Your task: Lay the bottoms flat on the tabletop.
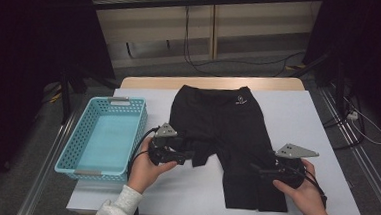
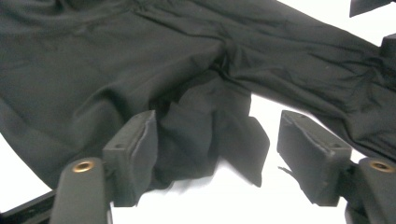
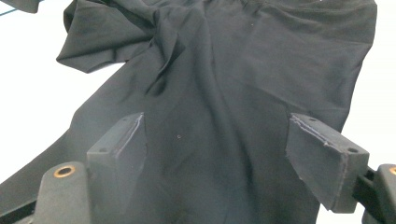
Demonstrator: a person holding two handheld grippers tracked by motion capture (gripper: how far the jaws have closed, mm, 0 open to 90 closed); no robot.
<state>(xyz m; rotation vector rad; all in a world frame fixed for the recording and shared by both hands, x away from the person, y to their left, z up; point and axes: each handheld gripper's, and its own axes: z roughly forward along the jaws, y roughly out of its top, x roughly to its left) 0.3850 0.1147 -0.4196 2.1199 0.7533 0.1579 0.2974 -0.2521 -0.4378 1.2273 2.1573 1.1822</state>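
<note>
Basket (image 1: pixel 78 153) (teal), black shorts (image 1: pixel 217 124) beside it

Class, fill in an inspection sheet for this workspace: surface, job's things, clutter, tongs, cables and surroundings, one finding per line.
Surface: white table, wooden edge at the back.
Job's things: black shorts lie flat; the leg by the left hand is bunched up, the other lies straight.
Clutter: blue basket at the left edge, nothing in it.
Tongs: left tongs open, bunched cloth between the jaws; right tongs open over the straight leg.
Cables: one trails from each tool; more run on the floor behind.
Surroundings: black curtains both sides, pale wall panels behind.
</note>
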